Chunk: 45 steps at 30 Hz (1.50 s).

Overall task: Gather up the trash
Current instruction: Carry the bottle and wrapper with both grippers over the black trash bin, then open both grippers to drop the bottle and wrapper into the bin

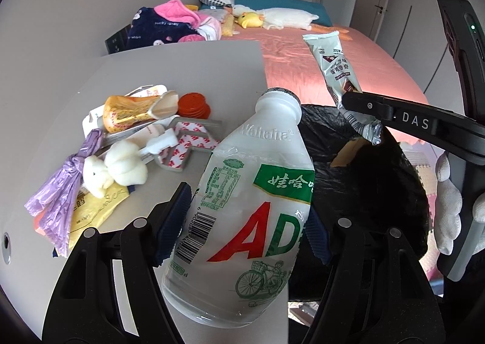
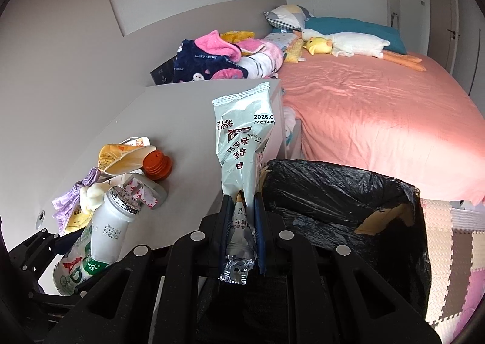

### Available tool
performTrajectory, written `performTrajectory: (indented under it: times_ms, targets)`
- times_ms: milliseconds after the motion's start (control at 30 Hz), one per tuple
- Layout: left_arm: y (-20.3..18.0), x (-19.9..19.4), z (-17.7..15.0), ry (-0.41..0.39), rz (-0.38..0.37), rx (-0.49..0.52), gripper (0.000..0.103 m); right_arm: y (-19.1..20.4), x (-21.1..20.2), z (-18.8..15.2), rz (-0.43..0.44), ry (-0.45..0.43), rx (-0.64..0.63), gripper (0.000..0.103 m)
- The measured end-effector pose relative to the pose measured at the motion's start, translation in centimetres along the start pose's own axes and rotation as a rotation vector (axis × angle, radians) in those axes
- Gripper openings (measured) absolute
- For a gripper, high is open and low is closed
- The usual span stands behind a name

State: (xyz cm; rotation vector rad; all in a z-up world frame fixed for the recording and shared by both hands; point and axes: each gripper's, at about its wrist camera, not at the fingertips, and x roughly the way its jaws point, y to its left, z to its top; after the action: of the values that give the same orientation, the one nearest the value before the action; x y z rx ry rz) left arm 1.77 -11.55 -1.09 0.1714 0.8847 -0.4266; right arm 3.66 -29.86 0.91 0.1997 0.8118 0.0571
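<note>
White plastic bottle (image 1: 242, 207), clamped by left fingers (image 1: 174, 219); silver wrapper (image 2: 242, 162), pinched by right fingers (image 2: 259, 228): may be dropped short of black-lined bin (image 2: 379, 186).

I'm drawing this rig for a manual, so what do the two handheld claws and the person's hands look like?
Both are matte black plastic. The left claw and right claw have angular black linkage arms studded with round silver pivot pins, and ribbed dark-blue pads. In the left wrist view, the right claw's finger carries white "DAS" lettering, its body shows a small green light, and the hand wears a white knit glove.
</note>
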Motion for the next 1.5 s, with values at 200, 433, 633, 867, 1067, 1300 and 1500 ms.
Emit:
performTrajectory:
  times_ms: [200, 433, 633, 867, 1067, 1300, 1500]
  targets:
    - [-3.2, 0.8, 0.7, 0.009, -0.068, 0.054, 0.068, -2.8, -1.2, -0.2, -0.048, -0.004, 0.038, 0.016]
    - [-6.5, 2.1, 1.1, 0.036, -0.145, 0.128, 0.069, -6.2, -2.3, -0.5, -0.106, -0.015, 0.097, 0.016]
    - [-8.6, 2.0, 1.4, 0.035, -0.194, 0.204, 0.097, -9.2, -4.3, -0.5, -0.19, -0.081, 0.197, 0.069]
    - [-8.3, 1.9, 1.5, 0.028, -0.19, 0.211, 0.097, -10.3, -4.7, -0.4, -0.208, -0.1, 0.228, 0.07]
    - [-7.8, 1.5, 1.4, 0.023, -0.18, 0.198, 0.097, -9.2, -4.1, -0.4, -0.194, -0.084, 0.191, 0.07]
    - [-6.5, 1.1, 1.3, 0.015, -0.159, 0.171, 0.097, -8.3, -4.0, -0.4, -0.186, -0.08, 0.168, 0.07]
    - [-4.6, 0.8, 1.0, 0.017, -0.129, 0.139, 0.097, -6.4, -2.9, -0.3, -0.162, -0.064, 0.123, 0.07]
